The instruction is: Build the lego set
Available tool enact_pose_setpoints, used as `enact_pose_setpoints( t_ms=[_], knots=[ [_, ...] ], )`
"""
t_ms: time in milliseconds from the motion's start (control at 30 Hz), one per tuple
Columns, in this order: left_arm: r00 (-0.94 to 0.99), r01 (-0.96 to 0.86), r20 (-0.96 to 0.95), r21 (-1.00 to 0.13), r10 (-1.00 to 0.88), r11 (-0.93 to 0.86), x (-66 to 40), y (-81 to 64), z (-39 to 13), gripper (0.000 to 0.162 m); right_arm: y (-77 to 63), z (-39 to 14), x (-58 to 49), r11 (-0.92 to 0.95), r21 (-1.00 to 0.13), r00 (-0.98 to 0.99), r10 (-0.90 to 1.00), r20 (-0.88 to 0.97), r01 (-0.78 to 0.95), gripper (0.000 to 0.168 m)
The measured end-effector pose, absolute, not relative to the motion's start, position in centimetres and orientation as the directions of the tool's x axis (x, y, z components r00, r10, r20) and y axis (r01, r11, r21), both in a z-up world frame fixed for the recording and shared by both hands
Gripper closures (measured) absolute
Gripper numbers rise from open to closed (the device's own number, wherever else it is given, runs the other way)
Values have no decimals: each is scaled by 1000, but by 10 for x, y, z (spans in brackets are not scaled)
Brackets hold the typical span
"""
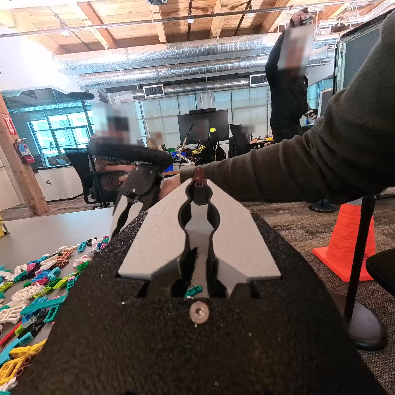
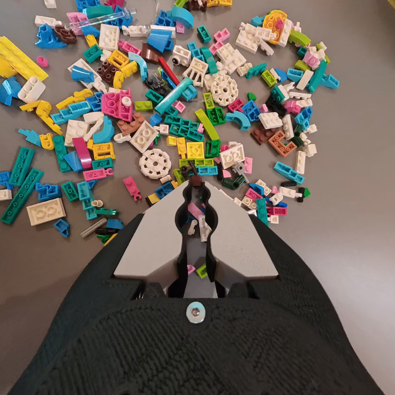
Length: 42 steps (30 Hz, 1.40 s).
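My left gripper [image 1: 199, 181] is shut on a small brown and black lego assembly [image 1: 199, 174], held up in the air and tilted away from the table. My right gripper [image 2: 196, 184] is shut on a small brown round piece [image 2: 195, 181] and points down over the scattered lego pile [image 2: 166, 102] on the grey table [image 2: 352, 192]. The right gripper also shows in the left wrist view [image 1: 136, 192], to the left of my left fingertips, with a dark sleeve [image 1: 299, 162] reaching across behind them.
Loose bricks [image 1: 34, 286] lie at the lower left of the left wrist view. White round wheel pieces [image 2: 155, 163] and a long yellow plate [image 2: 19, 57] lie in the pile. An orange cone [image 1: 346, 245] and a black stand [image 1: 361, 256] are beside the table. People sit in the room behind.
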<state>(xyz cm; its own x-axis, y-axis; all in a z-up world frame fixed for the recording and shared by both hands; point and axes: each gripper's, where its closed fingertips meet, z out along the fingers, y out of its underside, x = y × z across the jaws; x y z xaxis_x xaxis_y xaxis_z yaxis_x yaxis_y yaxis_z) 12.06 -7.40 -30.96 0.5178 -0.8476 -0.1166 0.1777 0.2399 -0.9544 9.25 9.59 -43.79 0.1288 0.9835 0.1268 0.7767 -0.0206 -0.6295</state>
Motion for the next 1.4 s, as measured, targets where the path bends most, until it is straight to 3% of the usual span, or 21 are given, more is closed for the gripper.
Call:
enact_pose_setpoints(
  t_ms=[33,533,633,733,900,1100,1267,1400],
  knots=[
    [518,175,-119,-955,-847,241,121,-74,-310,157,96,-435,92,-5,-633,127,981,147,774,161],
    [537,190,-141,-940,-832,283,119,-70,-305,157,37,-311,77,260,-707,219,832,510,658,162],
    [533,226,-95,-942,-841,249,114,-66,-303,157,26,-283,87,269,-678,306,738,602,684,162],
    [563,190,-137,-939,-815,288,101,-65,-304,157,-2,-259,83,279,-755,406,706,580,593,161],
    [570,223,-75,-945,-818,241,39,-81,-281,157,-38,-249,78,319,-765,519,585,623,559,162],
    [606,-2,-159,-980,-779,199,-75,-149,-274,157,-77,-256,7,420,-790,417,684,599,446,162],
    [777,-222,-151,-974,-611,-42,-190,-202,-317,157,-108,-268,-89,495,-818,236,792,564,293,162],
    [833,-359,-102,-847,-543,-392,-250,-250,-372,156,-146,-278,-176,525,-839,59,842,537,143,162]
  ],
)
